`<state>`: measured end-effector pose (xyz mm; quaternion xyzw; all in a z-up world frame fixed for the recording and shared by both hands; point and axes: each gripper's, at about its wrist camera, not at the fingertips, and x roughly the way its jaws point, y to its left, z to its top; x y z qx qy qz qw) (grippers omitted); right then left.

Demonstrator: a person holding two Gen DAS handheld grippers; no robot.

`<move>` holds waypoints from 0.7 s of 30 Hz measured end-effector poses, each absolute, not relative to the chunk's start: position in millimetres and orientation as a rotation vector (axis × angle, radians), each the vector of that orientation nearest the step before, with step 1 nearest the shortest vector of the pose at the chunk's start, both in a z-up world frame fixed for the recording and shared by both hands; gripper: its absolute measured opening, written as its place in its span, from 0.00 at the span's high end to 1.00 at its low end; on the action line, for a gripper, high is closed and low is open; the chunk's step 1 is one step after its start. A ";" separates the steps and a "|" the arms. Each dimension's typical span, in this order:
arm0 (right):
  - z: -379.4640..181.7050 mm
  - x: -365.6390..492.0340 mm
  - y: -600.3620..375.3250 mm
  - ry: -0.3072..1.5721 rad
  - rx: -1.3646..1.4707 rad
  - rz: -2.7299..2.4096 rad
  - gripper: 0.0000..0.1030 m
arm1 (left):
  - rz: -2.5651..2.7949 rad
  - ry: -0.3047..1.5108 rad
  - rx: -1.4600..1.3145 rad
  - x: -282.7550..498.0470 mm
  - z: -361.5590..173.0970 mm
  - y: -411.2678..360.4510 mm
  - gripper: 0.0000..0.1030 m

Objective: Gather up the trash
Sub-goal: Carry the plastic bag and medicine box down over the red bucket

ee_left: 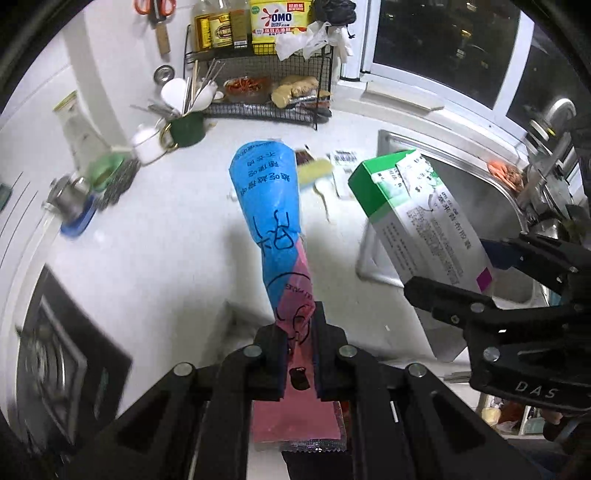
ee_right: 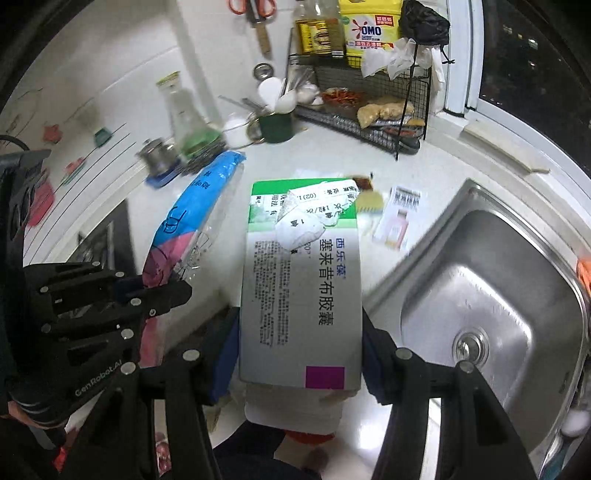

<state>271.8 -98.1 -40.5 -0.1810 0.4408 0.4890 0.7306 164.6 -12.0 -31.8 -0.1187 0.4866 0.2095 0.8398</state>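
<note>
— Trash in both hands, is it? What has the left gripper (ee_left: pixel 301 354) got?

— Its jaws are pinched nearly together on the pink end of a blue and pink plastic wrapper (ee_left: pixel 267 206), which sticks out ahead of it, held up over the white counter (ee_left: pixel 155 236).

— And the right gripper (ee_right: pixel 299 354)?

— Jaws about half apart, clamped on the sides of a grey and green medicine box (ee_right: pixel 301 273) with a torn white label near its far end. The box is held up above the counter, just left of the steel sink (ee_right: pixel 491 280).

— Anything left lying on the counter?

— Some small scraps beyond the box: a yellow piece (ee_right: pixel 369 201) and a printed leaflet (ee_right: pixel 399 216), both blurred. Farther back stand a black wire rack (ee_right: pixel 369 110) with a yellow detergent tub (ee_right: pixel 371 29) on top, and a green cup (ee_right: pixel 275 125) full of utensils.
</note>
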 end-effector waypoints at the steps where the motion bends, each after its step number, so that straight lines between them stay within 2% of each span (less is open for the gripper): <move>1: -39.7 265.8 -104.8 0.969 -0.399 1.085 0.47 | 0.444 1.029 -0.256 158.7 -31.2 -20.7 0.91; 13: -67.4 216.4 -147.1 1.018 -0.434 1.110 0.47 | 0.447 1.131 -0.337 103.1 -72.4 -75.6 0.91; 21: -140.0 191.1 -144.7 1.167 -0.487 1.087 0.47 | 0.383 1.268 -0.411 75.3 -153.9 -80.7 0.91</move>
